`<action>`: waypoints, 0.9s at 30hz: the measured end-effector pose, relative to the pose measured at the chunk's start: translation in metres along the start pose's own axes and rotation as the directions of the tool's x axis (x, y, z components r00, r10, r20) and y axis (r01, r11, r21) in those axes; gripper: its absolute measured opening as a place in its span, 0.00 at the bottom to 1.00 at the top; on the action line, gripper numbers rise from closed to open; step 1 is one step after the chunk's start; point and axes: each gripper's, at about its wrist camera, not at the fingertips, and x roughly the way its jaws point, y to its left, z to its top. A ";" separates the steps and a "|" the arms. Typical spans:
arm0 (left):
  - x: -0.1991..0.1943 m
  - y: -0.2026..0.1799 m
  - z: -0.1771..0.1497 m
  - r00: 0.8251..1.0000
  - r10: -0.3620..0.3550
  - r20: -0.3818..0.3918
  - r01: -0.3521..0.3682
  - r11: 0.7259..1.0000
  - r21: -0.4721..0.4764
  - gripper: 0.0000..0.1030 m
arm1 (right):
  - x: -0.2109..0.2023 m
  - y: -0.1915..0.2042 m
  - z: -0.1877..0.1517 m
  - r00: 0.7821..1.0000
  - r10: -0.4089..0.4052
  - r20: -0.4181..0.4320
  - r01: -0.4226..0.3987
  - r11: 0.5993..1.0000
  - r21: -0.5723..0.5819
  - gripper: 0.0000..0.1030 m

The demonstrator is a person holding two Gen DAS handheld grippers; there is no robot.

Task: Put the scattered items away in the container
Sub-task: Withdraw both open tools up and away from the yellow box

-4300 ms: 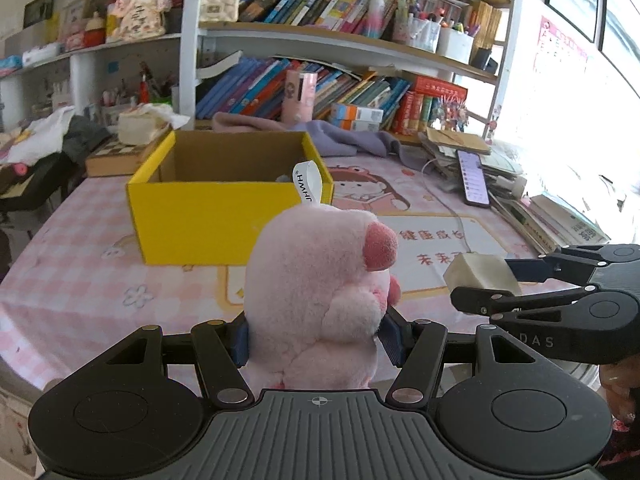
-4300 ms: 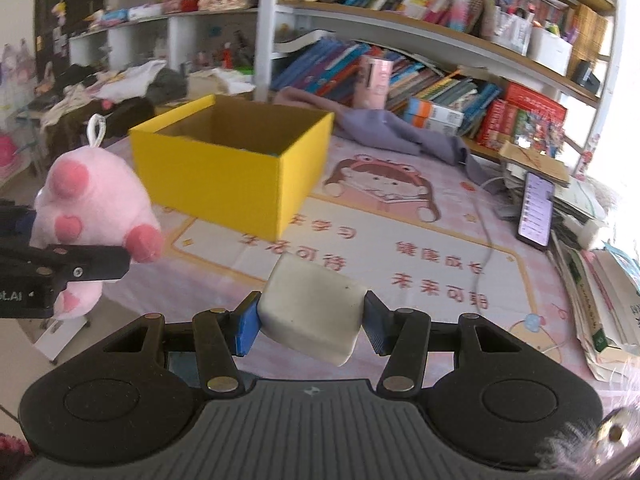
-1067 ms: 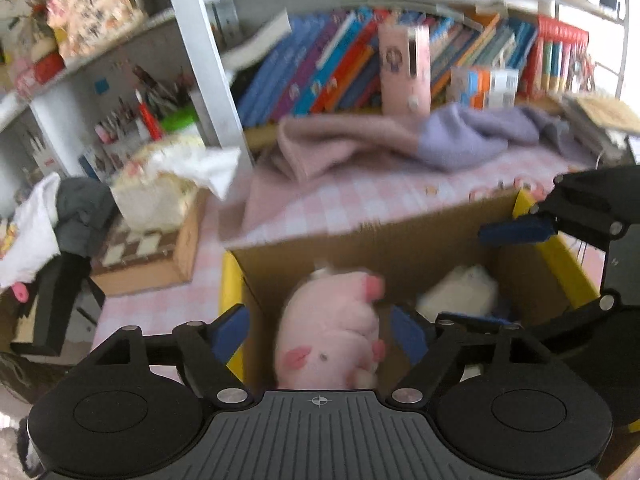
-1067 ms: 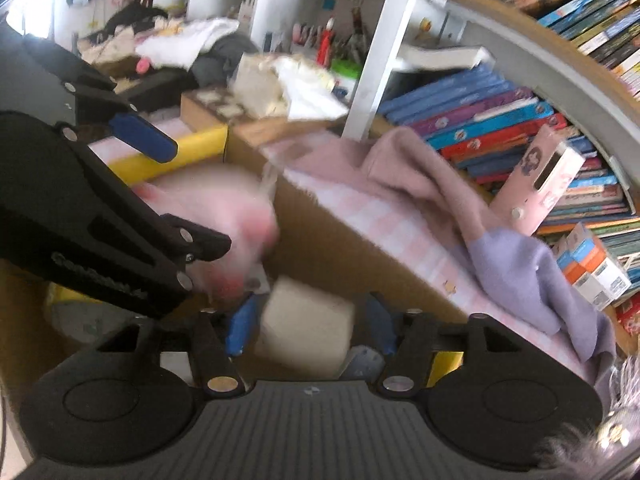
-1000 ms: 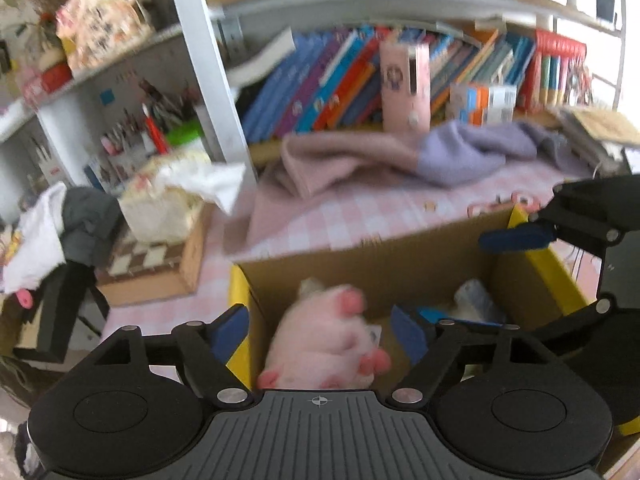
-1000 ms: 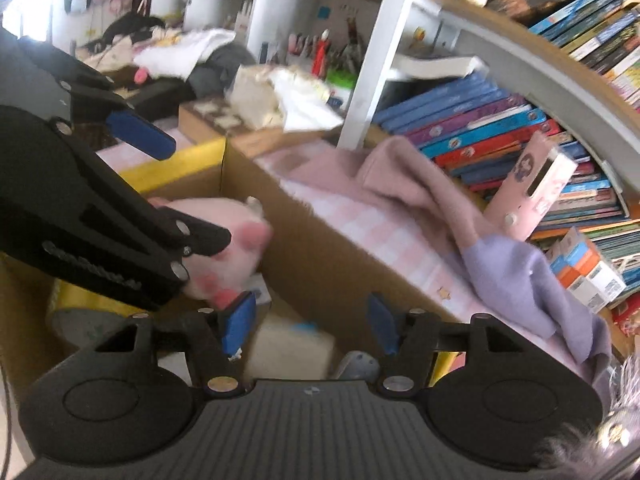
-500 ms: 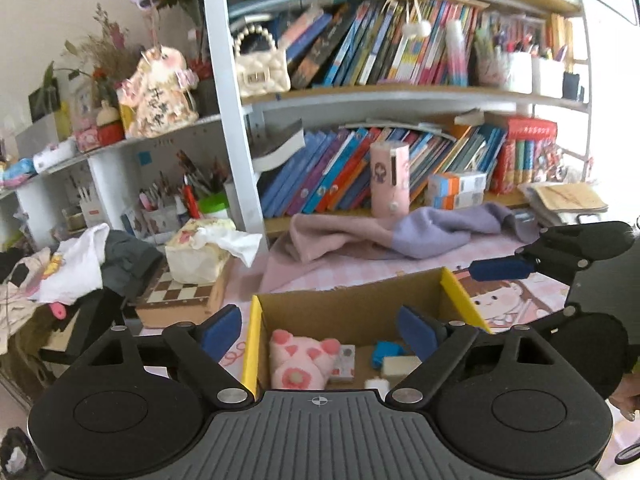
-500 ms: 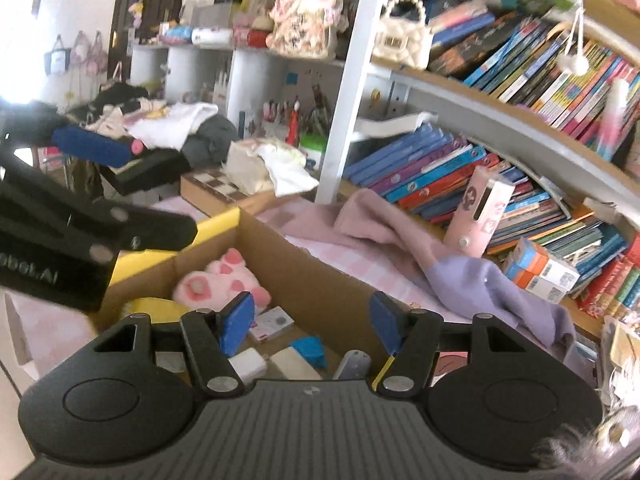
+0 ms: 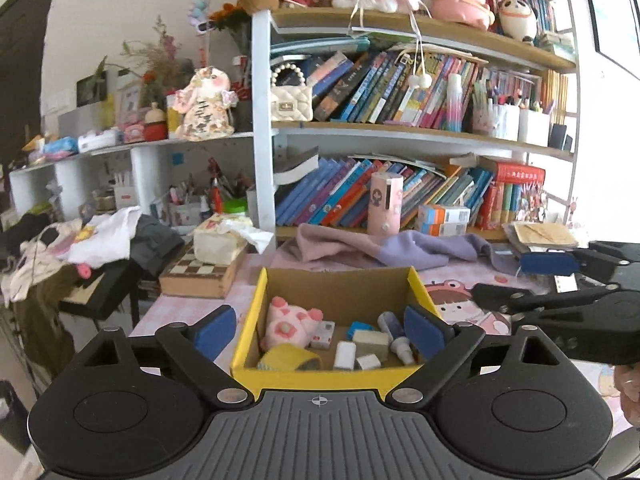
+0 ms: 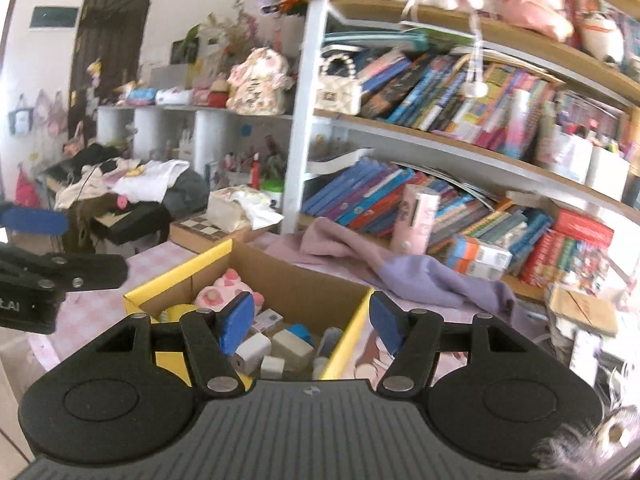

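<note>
Here the left gripper (image 9: 320, 326) sits at the bottom of the left wrist view, level, fingers spread wide and holding nothing, framing the box (image 9: 316, 374) at lower centre. The right gripper (image 10: 312, 322) likewise fills the bottom of its view, fingers apart and bare, above the box's right corner. Inside the box lie a pink plush (image 9: 290, 322), a beige block (image 9: 370, 340), a yellow roll (image 9: 288, 358) and small bottles. The box stands on a pink checked tablecloth (image 9: 184, 308). Further up the frame, a purple cloth (image 9: 372, 246) lies crumpled before a bookshelf (image 9: 400, 136) crammed with books and toys.
</note>
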 end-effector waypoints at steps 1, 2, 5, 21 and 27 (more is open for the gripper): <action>-0.004 -0.001 -0.004 1.000 0.000 -0.001 0.000 1.000 -0.006 0.91 | -0.007 -0.001 -0.003 1.000 -0.009 0.003 0.009 1.000 0.009 0.60; -0.009 -0.002 -0.008 1.000 -0.001 -0.002 0.001 1.000 -0.010 0.91 | -0.014 -0.001 -0.007 1.000 -0.019 0.006 0.019 1.000 0.016 0.60; -0.017 -0.007 -0.018 1.000 -0.004 -0.011 0.004 1.000 -0.018 0.91 | -0.032 -0.002 -0.019 0.999 -0.051 0.006 0.051 0.998 0.032 0.60; -0.036 -0.052 -0.066 0.998 -0.024 -0.065 0.025 1.000 0.016 0.94 | -0.098 -0.020 -0.099 0.967 -0.234 -0.103 0.244 0.964 0.101 0.66; -0.037 -0.074 -0.082 0.995 -0.020 -0.094 0.023 0.999 0.037 0.94 | -0.112 -0.028 -0.121 0.954 -0.256 -0.158 0.278 0.951 0.136 0.71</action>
